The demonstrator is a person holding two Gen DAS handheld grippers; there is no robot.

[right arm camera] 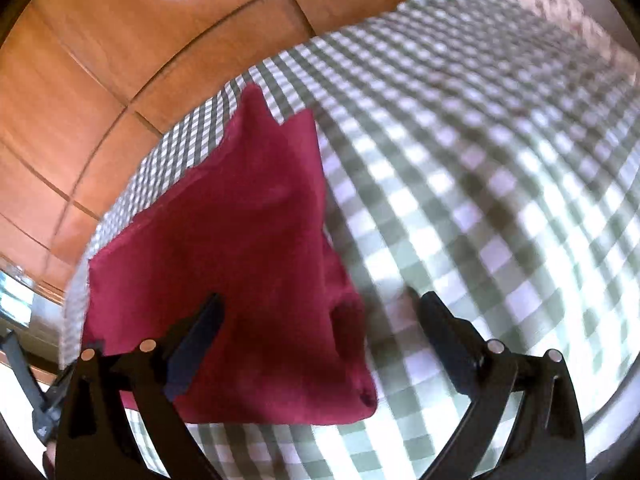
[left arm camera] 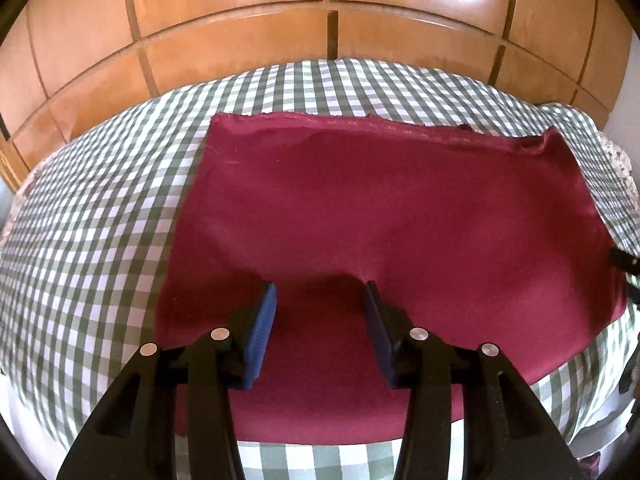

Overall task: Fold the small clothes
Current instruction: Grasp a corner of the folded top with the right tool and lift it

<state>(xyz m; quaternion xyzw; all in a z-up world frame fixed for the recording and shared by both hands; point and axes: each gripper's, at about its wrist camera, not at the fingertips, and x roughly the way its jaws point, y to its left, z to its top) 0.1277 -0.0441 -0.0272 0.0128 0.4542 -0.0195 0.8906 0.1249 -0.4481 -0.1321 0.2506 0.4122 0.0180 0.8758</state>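
While both grippers' fingers are standing apart, gripping nothing, the red cloth (left arm camera: 380,216) is lying across the frame's middle on the checked bed (left arm camera: 80,240); grabbing bedding underneath is risking a messy fold.

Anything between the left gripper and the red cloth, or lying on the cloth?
Nothing visible. The left gripper is open right above the red cloth, which lies flat on the checked tablecloth with nothing on top. The right gripper, also open, straddles its right edge.

Glossy wooden wardrobe panels (left arm camera: 240,40) with light glare behind a green-checked bedspread (left arm camera: 80,220)
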